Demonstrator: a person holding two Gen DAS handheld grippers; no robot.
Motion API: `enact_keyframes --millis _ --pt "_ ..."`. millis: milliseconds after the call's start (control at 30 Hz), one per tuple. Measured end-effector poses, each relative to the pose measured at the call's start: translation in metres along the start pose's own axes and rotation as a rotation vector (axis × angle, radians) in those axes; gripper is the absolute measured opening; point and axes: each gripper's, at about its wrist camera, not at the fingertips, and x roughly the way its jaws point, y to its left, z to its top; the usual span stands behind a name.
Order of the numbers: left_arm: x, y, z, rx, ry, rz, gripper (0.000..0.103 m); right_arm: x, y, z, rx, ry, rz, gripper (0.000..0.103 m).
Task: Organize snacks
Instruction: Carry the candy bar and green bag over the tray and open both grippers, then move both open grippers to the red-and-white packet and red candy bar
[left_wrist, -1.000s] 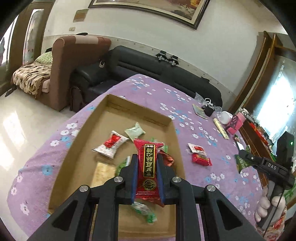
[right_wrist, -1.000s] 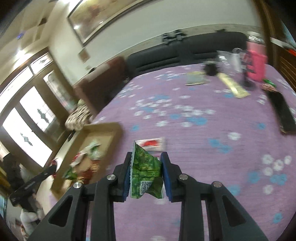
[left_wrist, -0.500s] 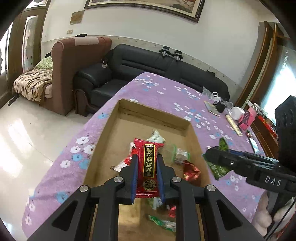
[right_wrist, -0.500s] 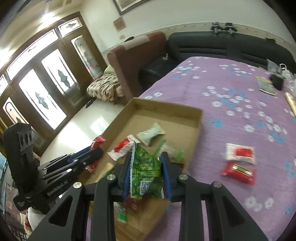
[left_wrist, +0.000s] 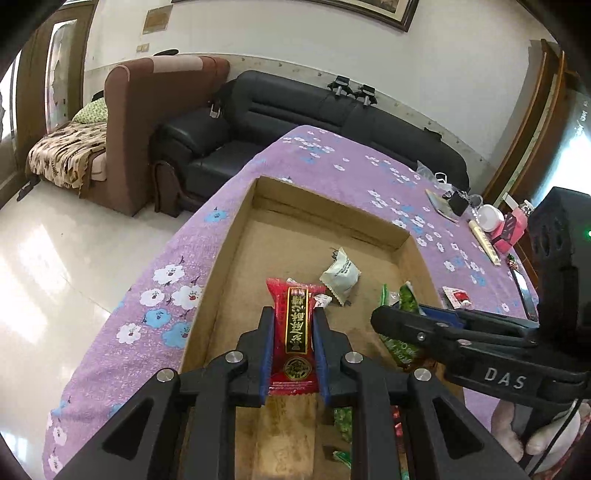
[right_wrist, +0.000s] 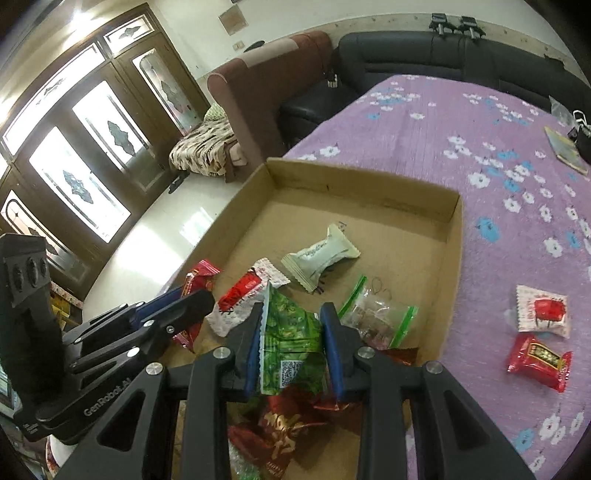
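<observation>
A shallow cardboard box (left_wrist: 325, 199) (right_wrist: 369, 184) lies on the purple flowered cloth and holds several snack packets. Over its near half, my left gripper (left_wrist: 293, 321) is shut on a red packet with a black and gold label (left_wrist: 295, 332). To its right, my right gripper (right_wrist: 291, 314) is shut on a green packet (right_wrist: 290, 343), also above the box. Each gripper shows in the other's view: the right gripper (left_wrist: 391, 321) with the green packet (left_wrist: 408, 301), and the left gripper (right_wrist: 195, 295) with the red packet (right_wrist: 199, 275).
In the box lie a pale packet (right_wrist: 319, 256), a red and white packet (right_wrist: 243, 295), a clear zip bag (right_wrist: 376, 317) and a red foil bag (right_wrist: 288, 424). Two red packets (right_wrist: 539, 358) lie on the cloth to the right. The table edge (left_wrist: 147, 295) drops to the floor at left.
My right gripper has swung with the green packet from above the bare cloth to above the box, beside the left gripper. The left gripper has shifted a little over the box, still holding the red packet.
</observation>
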Motion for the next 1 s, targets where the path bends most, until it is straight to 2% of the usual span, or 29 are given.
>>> enact_keyframes --millis 133,200,267,467,767,1000 --pt "-0.002 -0.001 0.0 -0.001 -0.008 0.004 0.024 0.006 -0.002 -0.001 0.006 0.01 -0.005 0.029" --pt "-0.006 -0.003 0.0 0.004 -0.021 0.01 0.031 0.007 -0.003 -0.001 0.01 0.011 -0.004 0.03" --pt "-0.012 -0.006 0.0 0.015 -0.038 0.02 0.045 0.007 -0.003 -0.001 0.015 0.008 0.0 0.03" --pt "-0.03 -0.022 -0.002 0.065 -0.093 0.058 0.061 -0.001 -0.004 -0.001 0.03 -0.009 0.029 0.031" --pt "-0.062 -0.052 -0.006 0.141 -0.179 0.142 0.074 -0.04 -0.008 -0.005 0.045 -0.085 0.06 0.038" --pt "-0.075 -0.078 -0.011 0.182 -0.2 0.146 0.078 -0.075 -0.037 -0.015 0.089 -0.139 0.045 0.039"
